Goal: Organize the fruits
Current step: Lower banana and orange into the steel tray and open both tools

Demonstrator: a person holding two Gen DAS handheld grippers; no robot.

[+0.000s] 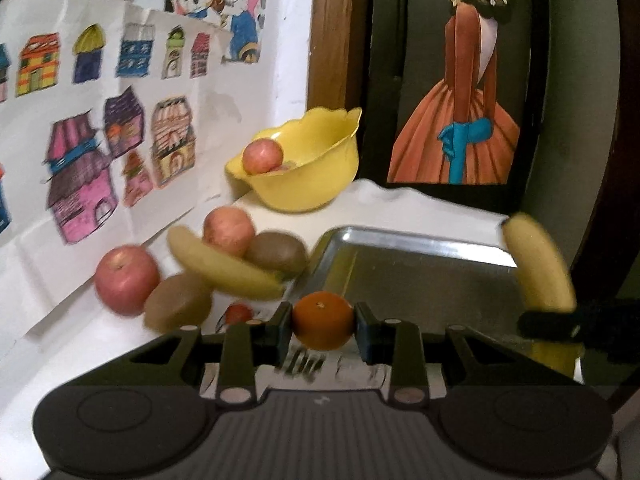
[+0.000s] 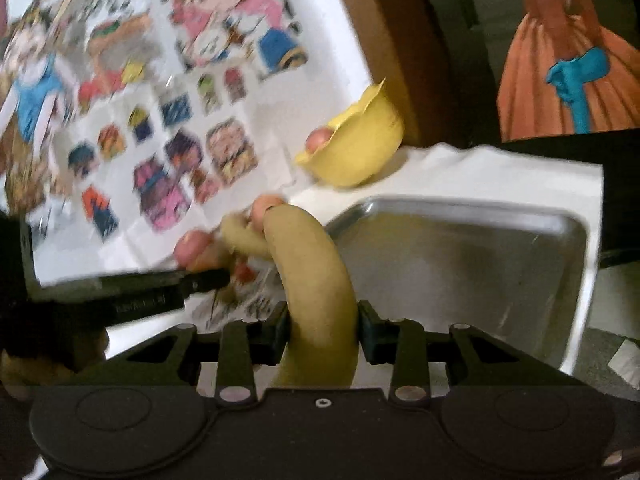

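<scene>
Left gripper (image 1: 323, 322) clamps an orange (image 1: 323, 321), right gripper (image 2: 323, 326) pinches a banana (image 2: 316, 280); one apple (image 1: 263, 155) sits in the yellow bowl (image 1: 308, 184), metal tray (image 1: 400, 264) bare, most fruit waiting.

Shiny metal tray (image 1: 420, 248), glossy yellow plastic bowl (image 1: 316, 176), matt black plastic grippers, creased paper drawings (image 1: 80, 120), wooden door frame (image 1: 332, 32)

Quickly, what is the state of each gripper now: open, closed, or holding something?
Left gripper: closed on the orange.
Right gripper: closed on a banana.
</scene>
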